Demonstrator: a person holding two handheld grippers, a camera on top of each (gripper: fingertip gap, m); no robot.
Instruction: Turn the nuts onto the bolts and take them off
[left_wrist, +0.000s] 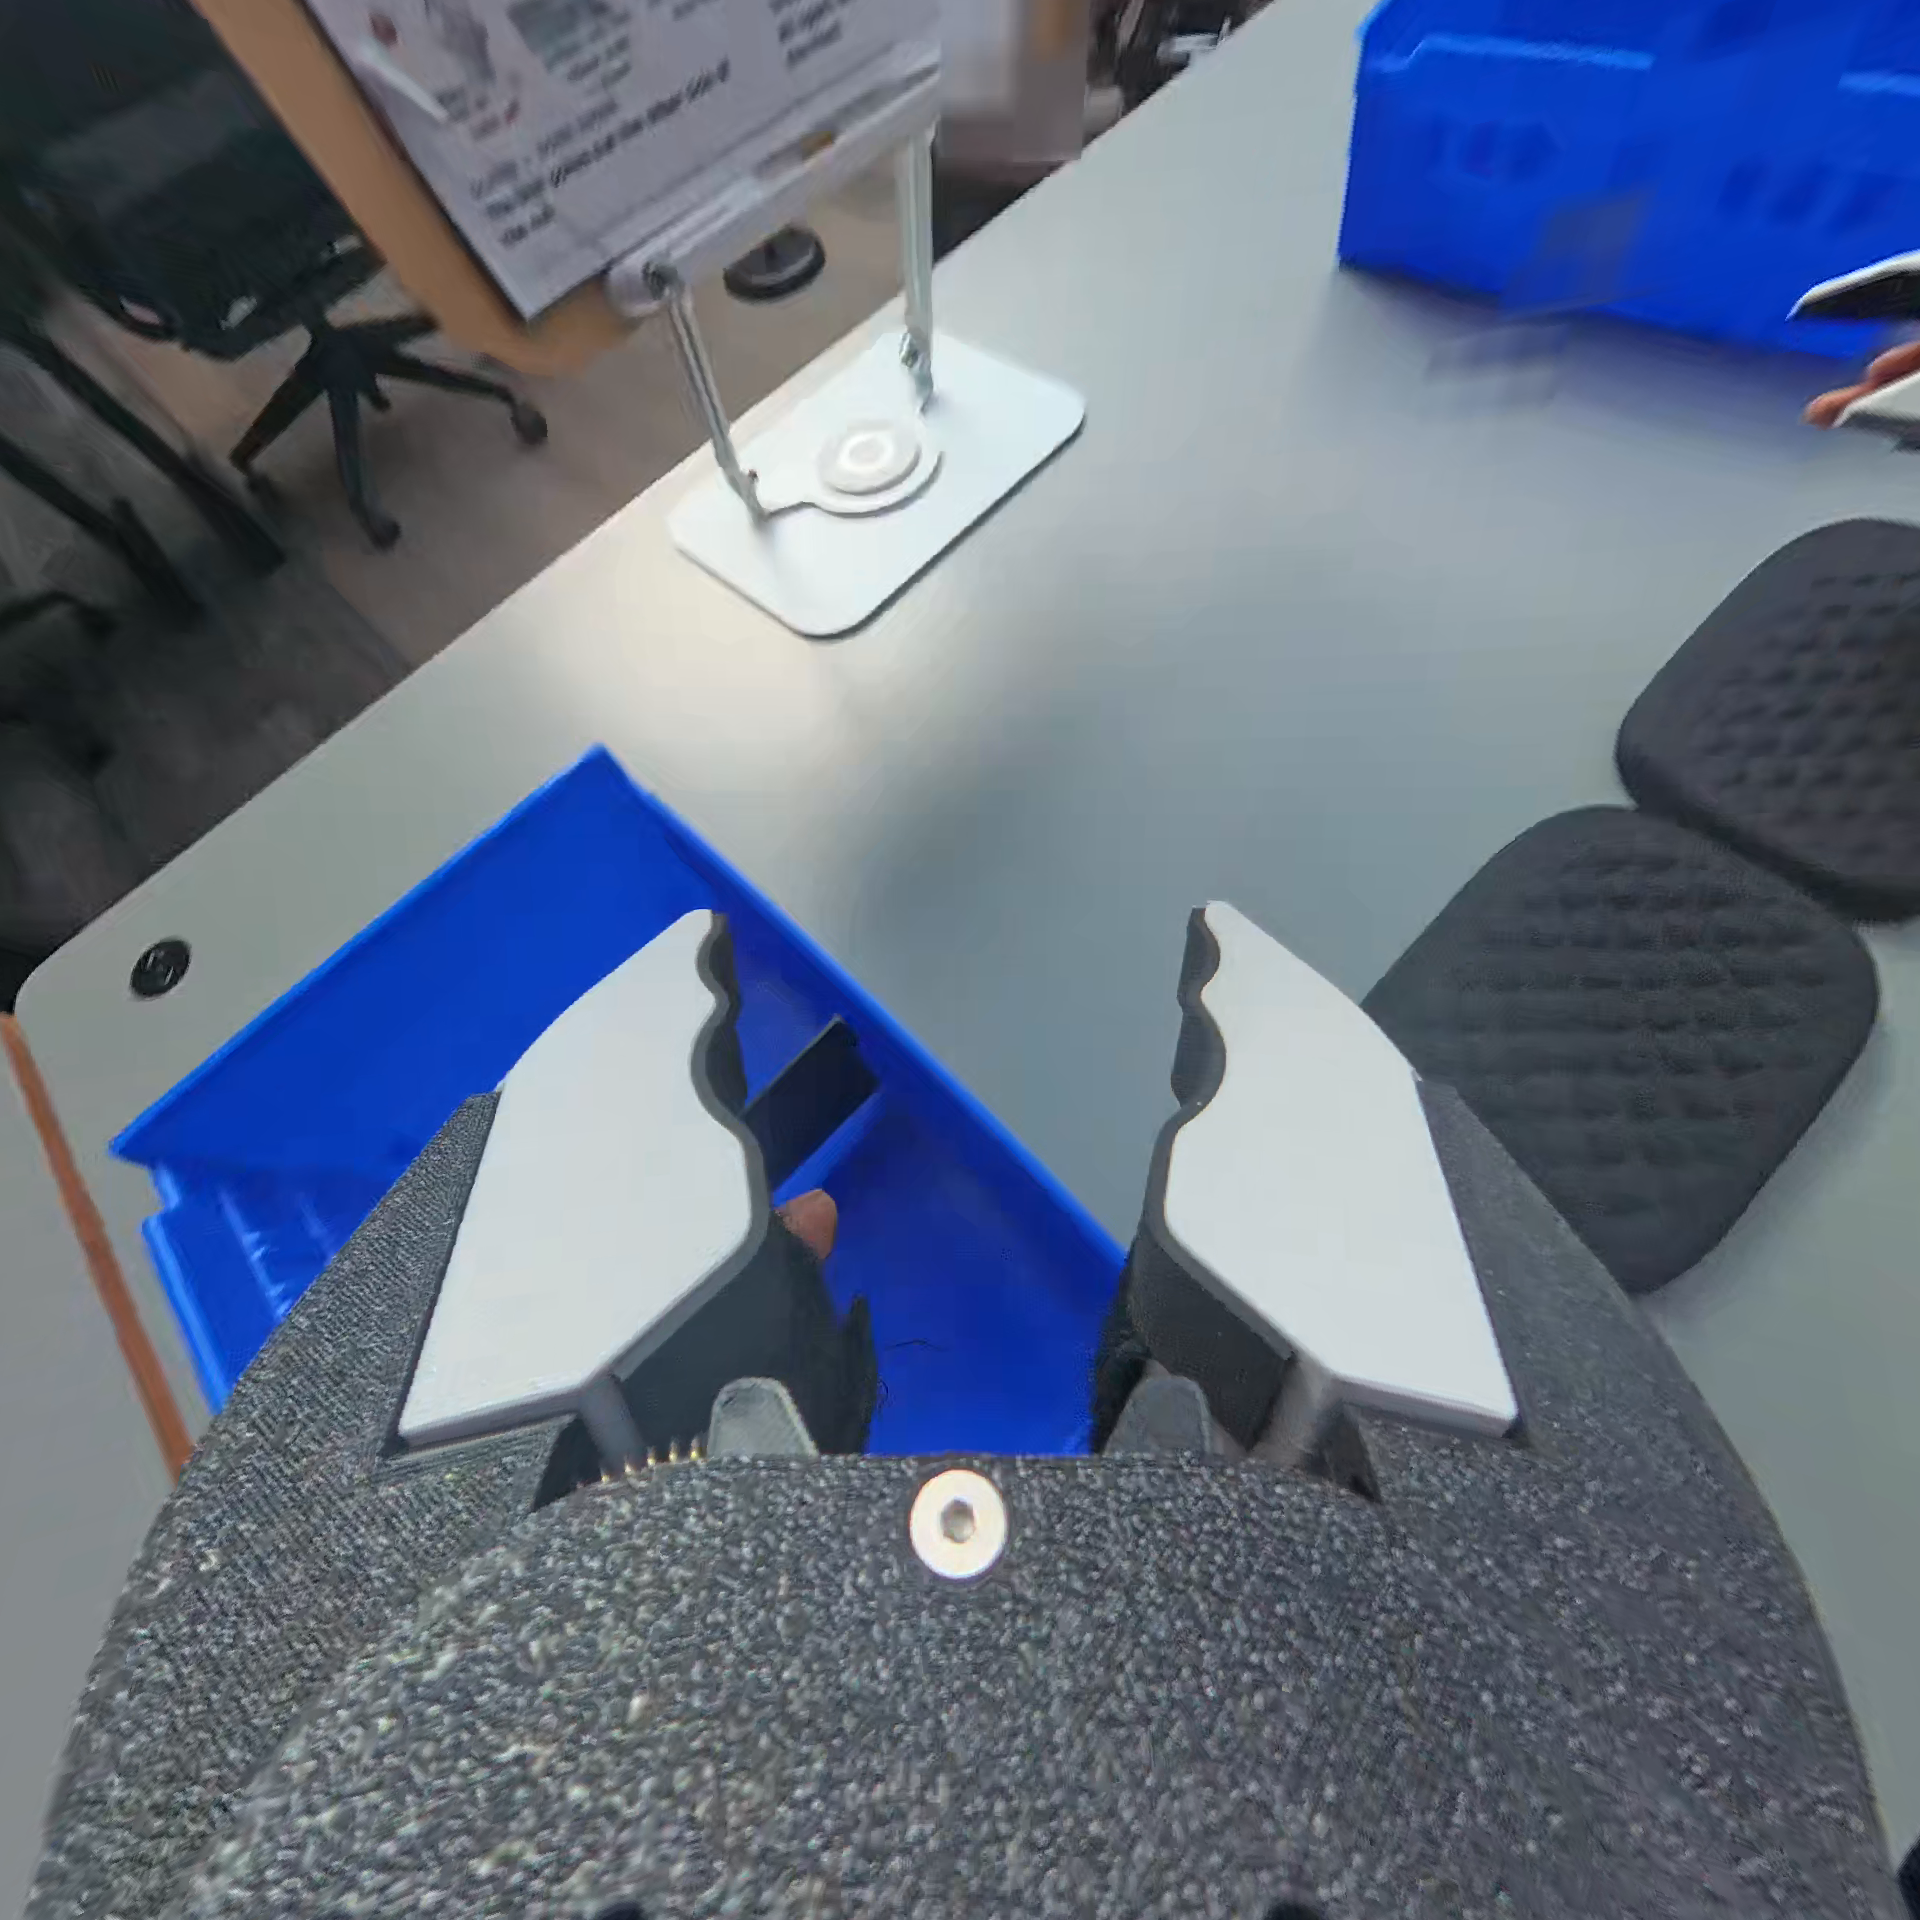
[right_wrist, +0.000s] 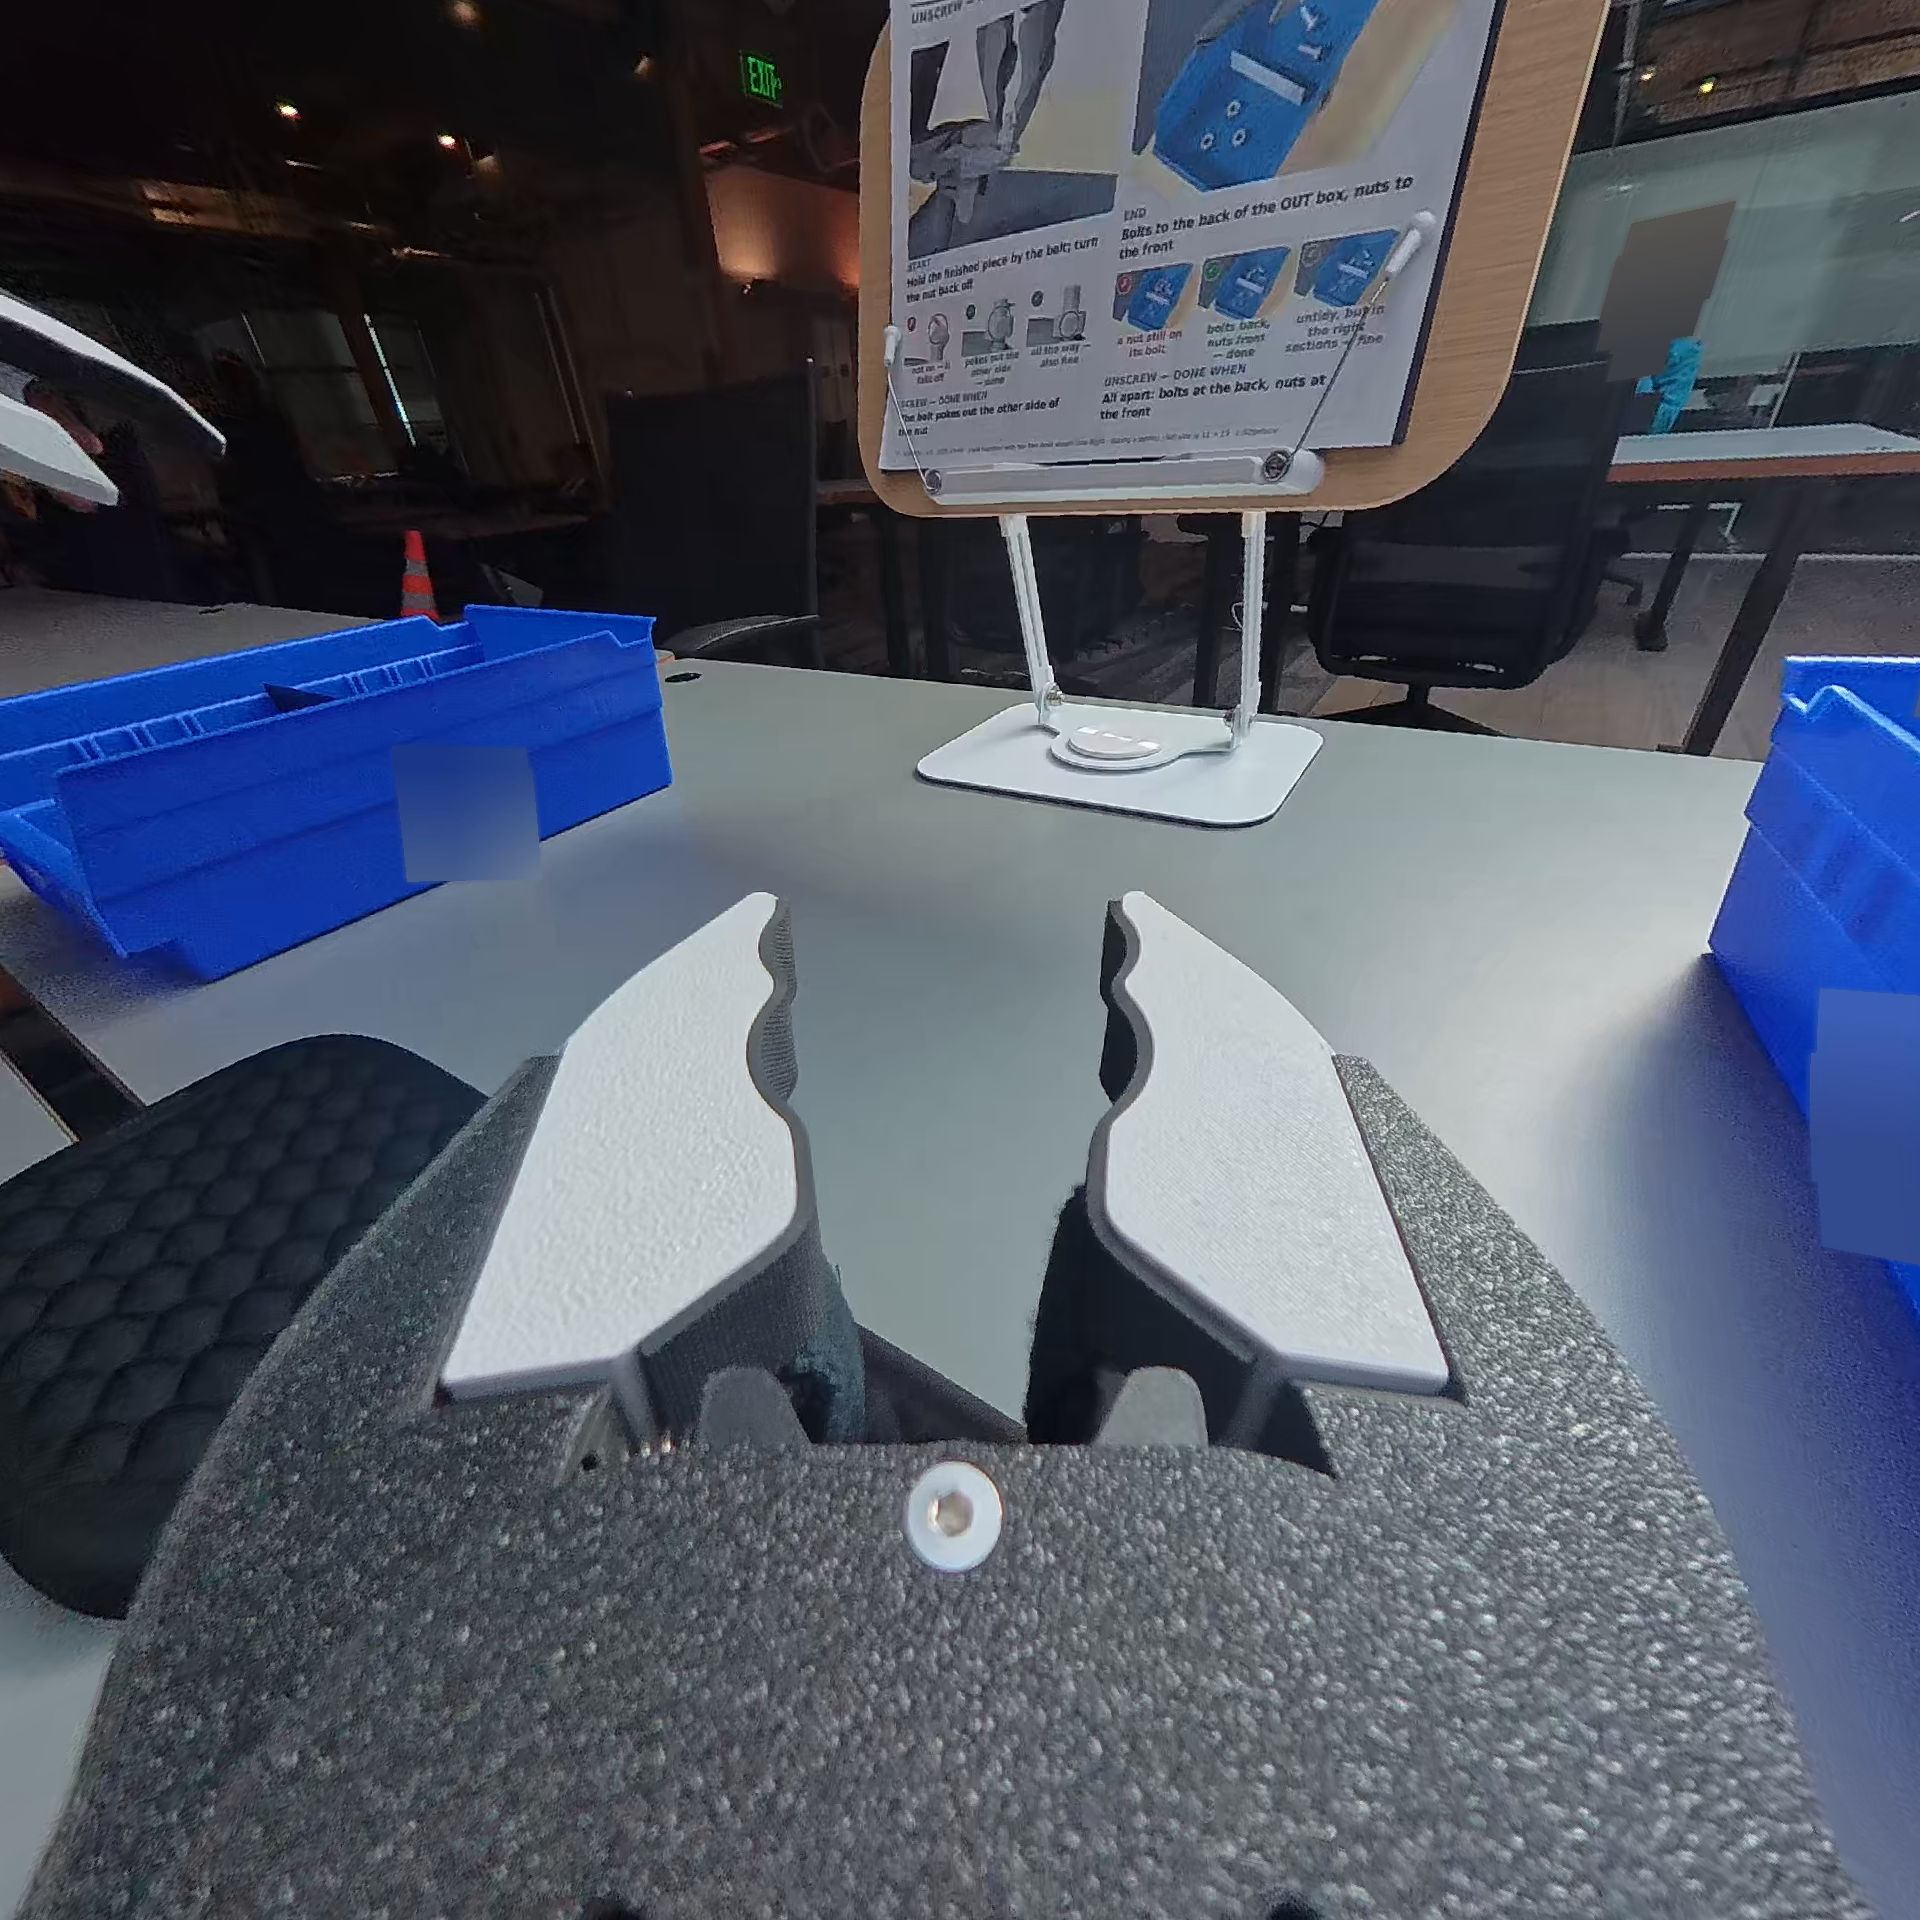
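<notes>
Nuts and bolts are unseen; both smooth grey-fingered grippers, left (left_wrist: 956, 935) and right (right_wrist: 945, 914), gape empty.

The left wrist view looks steeply down along the left gripper (left_wrist: 956, 925), close above a blue bin (left_wrist: 436, 997) at the table's (left_wrist: 1195, 623) corner. The right wrist view looks nearly level along the right gripper (right_wrist: 945, 914), low over the table. Both share the document stand (right_wrist: 1122, 769) ahead.
</notes>
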